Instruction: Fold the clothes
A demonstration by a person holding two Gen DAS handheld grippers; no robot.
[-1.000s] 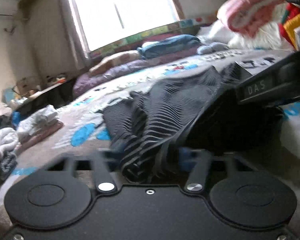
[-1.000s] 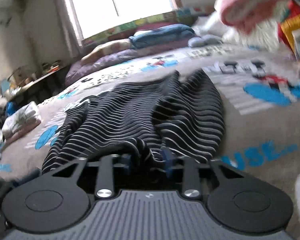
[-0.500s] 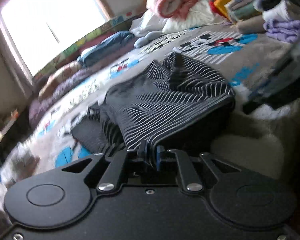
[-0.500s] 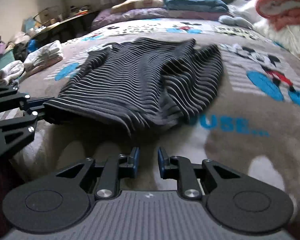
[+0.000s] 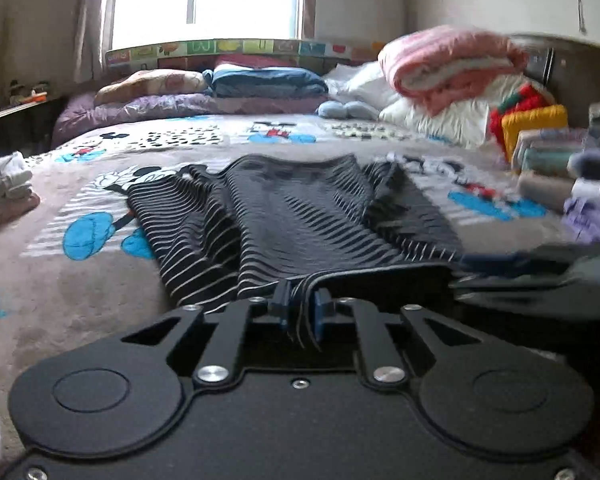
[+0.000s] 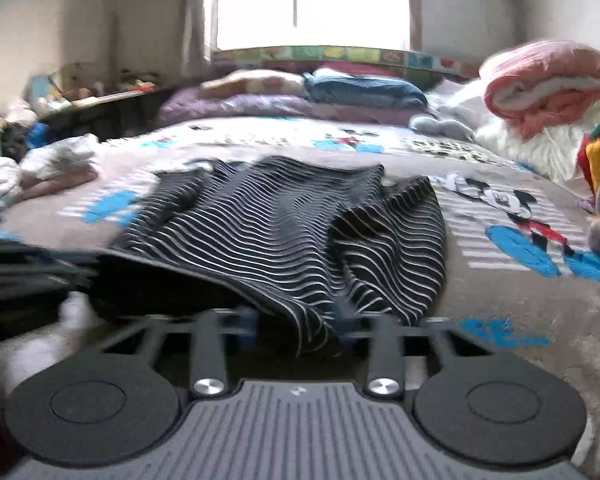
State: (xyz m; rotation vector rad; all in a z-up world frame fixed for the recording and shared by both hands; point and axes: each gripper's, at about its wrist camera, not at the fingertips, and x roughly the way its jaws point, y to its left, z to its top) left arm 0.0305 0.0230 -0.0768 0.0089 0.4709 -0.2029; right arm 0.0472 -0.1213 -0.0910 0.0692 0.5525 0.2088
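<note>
A black garment with thin white stripes (image 5: 300,220) (image 6: 280,232) lies spread on the cartoon-print bed cover (image 5: 80,280), its near hem lifted off the bed. My left gripper (image 5: 300,310) is shut on the hem's left part, and a fold of cloth hangs between its blue pads. My right gripper (image 6: 296,322) stands with its fingers apart around the hem's right part, striped cloth lying between them. Each gripper shows as a dark blur in the other's view: the right gripper (image 5: 540,276) at the hem's right end, the left gripper (image 6: 32,276) at its left end.
A rolled pink blanket (image 5: 448,68) and white bedding sit at the back right. Folded clothes are stacked at the right edge (image 5: 548,152). A small folded pile (image 5: 4,188) lies at the left. Pillows and quilts (image 5: 260,84) line the far side under the window.
The right gripper, empty and in front of the garment half a second ago, has moved in and now has the hem between wider-spread fingers. The left gripper keeps its hold and has swung square to the bed.
</note>
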